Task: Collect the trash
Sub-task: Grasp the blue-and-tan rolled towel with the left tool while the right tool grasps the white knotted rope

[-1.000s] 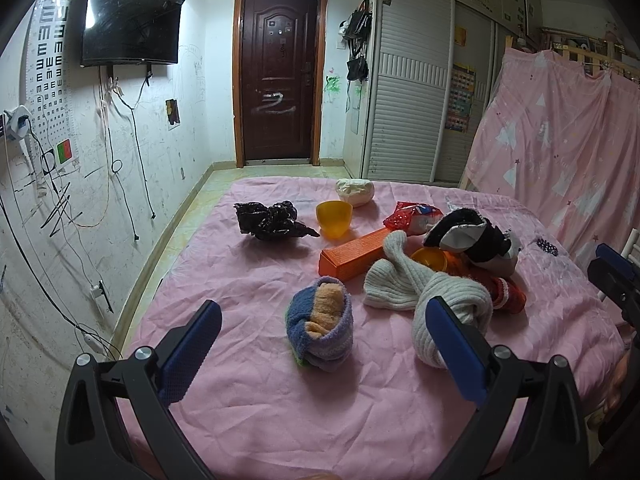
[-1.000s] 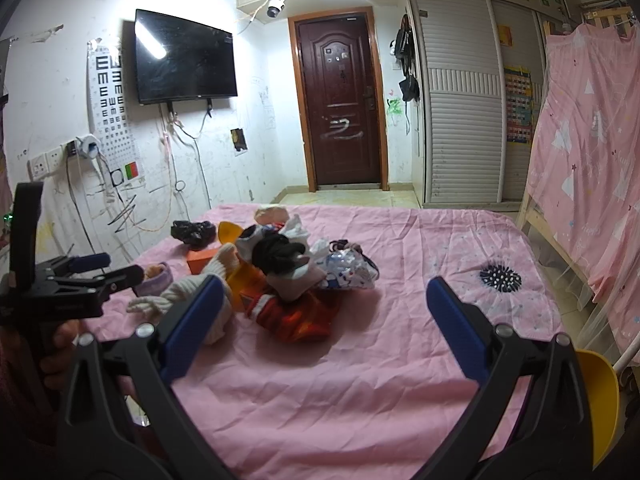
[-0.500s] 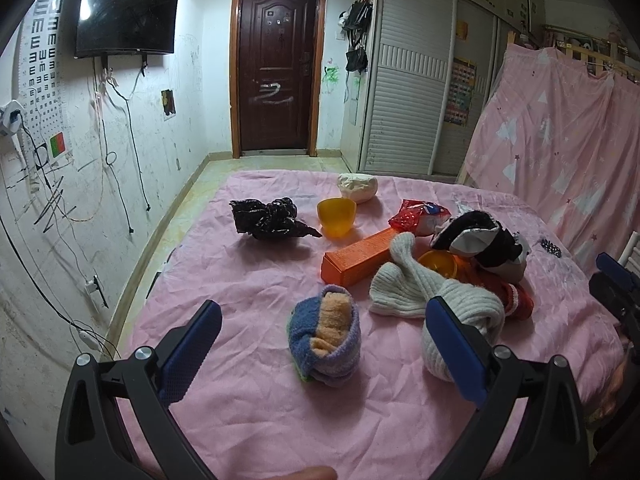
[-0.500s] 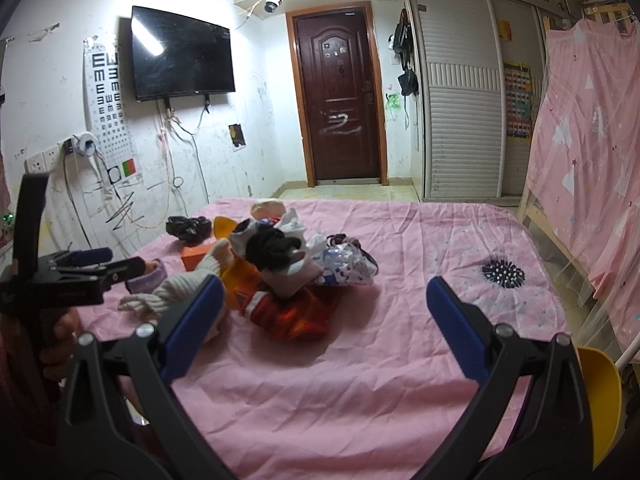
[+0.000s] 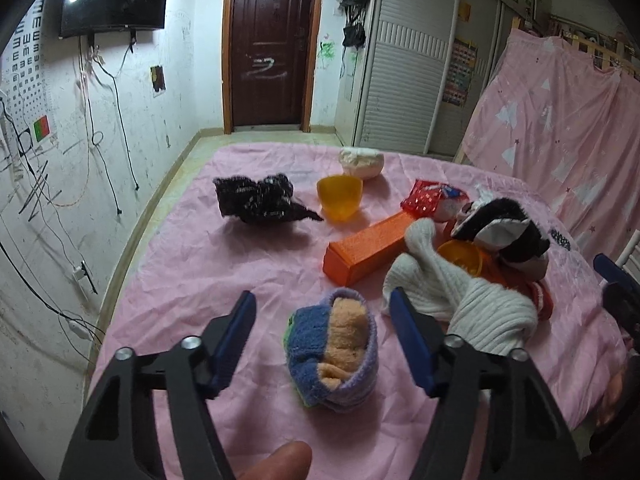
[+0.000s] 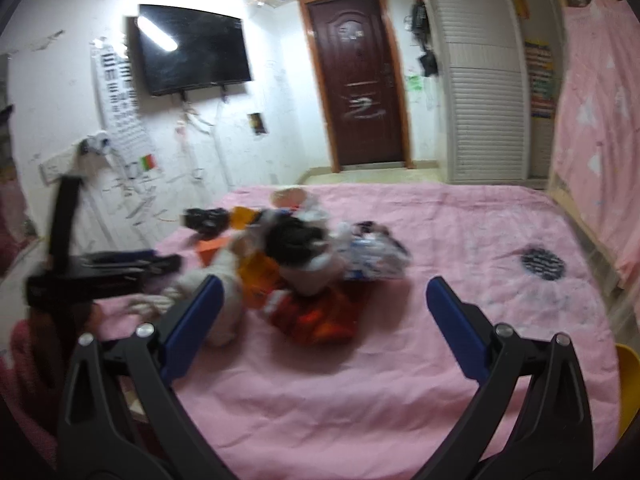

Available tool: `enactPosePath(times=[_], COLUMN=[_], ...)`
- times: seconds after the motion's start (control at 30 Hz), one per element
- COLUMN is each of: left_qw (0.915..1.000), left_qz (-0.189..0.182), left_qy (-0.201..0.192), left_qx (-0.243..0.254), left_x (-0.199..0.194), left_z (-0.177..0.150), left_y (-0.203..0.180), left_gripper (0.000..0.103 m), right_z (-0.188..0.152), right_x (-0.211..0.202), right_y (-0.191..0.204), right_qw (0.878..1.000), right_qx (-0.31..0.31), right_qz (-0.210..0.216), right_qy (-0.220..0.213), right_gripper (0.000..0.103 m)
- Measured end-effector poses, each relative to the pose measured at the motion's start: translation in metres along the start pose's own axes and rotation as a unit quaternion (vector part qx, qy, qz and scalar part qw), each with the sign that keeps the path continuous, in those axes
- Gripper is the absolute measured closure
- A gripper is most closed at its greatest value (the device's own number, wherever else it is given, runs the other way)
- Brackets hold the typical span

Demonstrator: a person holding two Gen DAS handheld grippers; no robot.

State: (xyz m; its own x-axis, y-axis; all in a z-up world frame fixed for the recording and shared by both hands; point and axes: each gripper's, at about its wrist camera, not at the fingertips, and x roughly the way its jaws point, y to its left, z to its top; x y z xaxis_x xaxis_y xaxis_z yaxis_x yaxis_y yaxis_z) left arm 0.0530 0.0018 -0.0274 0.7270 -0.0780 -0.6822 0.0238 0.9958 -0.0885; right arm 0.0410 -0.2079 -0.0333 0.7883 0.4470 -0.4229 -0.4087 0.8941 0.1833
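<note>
A rolled blue, purple and tan sock bundle [image 5: 332, 344] lies on the pink bedspread [image 5: 200, 280]. My left gripper [image 5: 320, 304] hangs over it with the jaws closing, one on each side of the bundle. A gap shows at both pads. Beyond lie a crumpled black bag [image 5: 260, 200], a yellow cup [image 5: 340, 196], an orange box [image 5: 368, 248], a red snack wrapper [image 5: 432, 200] and a white knit piece [image 5: 460, 300]. My right gripper [image 6: 324, 284] stands open just short of the blurred pile [image 6: 304, 248], nothing between its pads.
A white lump [image 5: 362, 162] sits at the bed's far edge, and a black and white plush [image 5: 500, 232] tops an orange cup [image 5: 460, 256]. A wall runs along the left, a pink curtain [image 5: 560, 112] along the right. A yellow object [image 6: 628, 380] shows at the right edge.
My left gripper has moved forward and down over the sock bundle, and its jaws have narrowed from wide to about half. The right wrist view has tilted a little and blurred.
</note>
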Motion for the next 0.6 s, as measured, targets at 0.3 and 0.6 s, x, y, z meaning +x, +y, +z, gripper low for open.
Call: enactPosePath(times=[0.3,0.6], left_qw=[0.9997,0.9974], left_qz=[0.013,0.045], left_qy=[0.012,-0.027], left_qx=[-0.014,-0.050], left_x=[0.013,-0.014], left_z=[-0.007,-0.002], left_y=[0.006,0.027], left_gripper=[0.088,0.090], right_z=[0.000,0.002], right_x=[0.023,0.060], right_y=[0.057,0.076], right_qw=[0.992,0.991], right_qx=[-0.059,-0.049], right_qz=[0.103,0.089], right_qy=[0.034,0.091], right_gripper=[0.005,0.027])
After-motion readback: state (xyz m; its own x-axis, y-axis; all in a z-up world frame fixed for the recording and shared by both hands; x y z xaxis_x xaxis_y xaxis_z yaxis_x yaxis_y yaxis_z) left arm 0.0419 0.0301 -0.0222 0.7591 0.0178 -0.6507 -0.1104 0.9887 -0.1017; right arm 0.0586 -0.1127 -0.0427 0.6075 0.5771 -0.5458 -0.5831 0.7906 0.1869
